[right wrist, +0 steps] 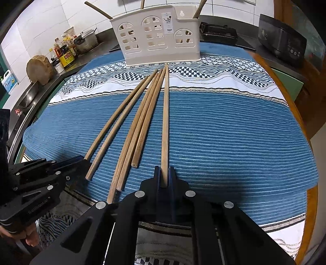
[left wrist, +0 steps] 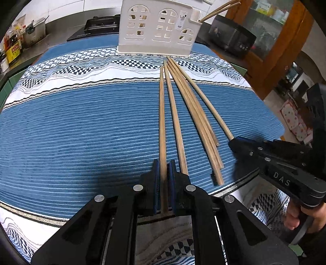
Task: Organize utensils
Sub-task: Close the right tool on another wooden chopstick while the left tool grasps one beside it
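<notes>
Several wooden chopsticks (left wrist: 195, 114) (right wrist: 140, 122) lie fanned on a blue striped cloth (left wrist: 81, 126), their tips pointing at a cream utensil holder (left wrist: 156, 30) (right wrist: 159, 40). A few chopsticks (left wrist: 220, 9) (right wrist: 97, 10) stand in the holder. My left gripper (left wrist: 163, 163) (right wrist: 85, 160) is shut on the near end of the leftmost chopstick (left wrist: 162, 122) (right wrist: 111, 122), which rests on the cloth. My right gripper (right wrist: 164, 169) (left wrist: 232, 141) is shut on the near end of the rightmost chopstick (right wrist: 165, 122) (left wrist: 209, 108).
Behind the holder are a black stove (left wrist: 101, 26) and a black appliance (left wrist: 230, 36). Bottles and a pot (right wrist: 85, 40) crowd the counter at the far left, next to a round wooden block (right wrist: 39, 69). The table's wooden rim (right wrist: 305, 142) shows at the right.
</notes>
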Motion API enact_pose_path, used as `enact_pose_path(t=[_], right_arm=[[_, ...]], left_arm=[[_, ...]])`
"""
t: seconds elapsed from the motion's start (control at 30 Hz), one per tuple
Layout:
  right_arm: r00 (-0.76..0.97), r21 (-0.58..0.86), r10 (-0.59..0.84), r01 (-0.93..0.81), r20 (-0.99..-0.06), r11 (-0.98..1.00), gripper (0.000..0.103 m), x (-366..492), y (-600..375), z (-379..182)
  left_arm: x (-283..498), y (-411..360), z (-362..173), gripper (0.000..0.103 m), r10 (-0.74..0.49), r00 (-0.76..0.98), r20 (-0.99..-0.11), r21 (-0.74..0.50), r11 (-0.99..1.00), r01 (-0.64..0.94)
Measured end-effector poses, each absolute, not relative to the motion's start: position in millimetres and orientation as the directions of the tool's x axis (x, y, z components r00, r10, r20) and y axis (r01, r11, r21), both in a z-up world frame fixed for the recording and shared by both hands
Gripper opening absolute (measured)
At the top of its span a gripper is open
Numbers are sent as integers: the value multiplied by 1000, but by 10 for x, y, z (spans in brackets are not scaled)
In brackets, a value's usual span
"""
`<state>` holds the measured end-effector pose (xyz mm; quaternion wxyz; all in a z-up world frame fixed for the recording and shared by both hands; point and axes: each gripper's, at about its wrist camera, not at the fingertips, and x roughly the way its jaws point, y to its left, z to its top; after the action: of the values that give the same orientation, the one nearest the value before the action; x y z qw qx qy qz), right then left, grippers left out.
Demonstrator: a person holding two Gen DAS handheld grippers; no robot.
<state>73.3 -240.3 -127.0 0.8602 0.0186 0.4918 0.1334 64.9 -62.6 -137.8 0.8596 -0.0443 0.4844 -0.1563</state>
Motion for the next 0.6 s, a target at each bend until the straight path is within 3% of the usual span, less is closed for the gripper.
enact_pose_path(t=[0.3,0.6], right_arm=[[492,162,248,-212,-834,964,7,722,-2412,-1282],[563,150,257,-229,-786,962,7,636,-2471,-955]], left_arm=[[602,-701,-1387,8,-274,517,-811,-163,955,249],[585,-605,-1168,6,-300,532,-792,-183,947,262]])
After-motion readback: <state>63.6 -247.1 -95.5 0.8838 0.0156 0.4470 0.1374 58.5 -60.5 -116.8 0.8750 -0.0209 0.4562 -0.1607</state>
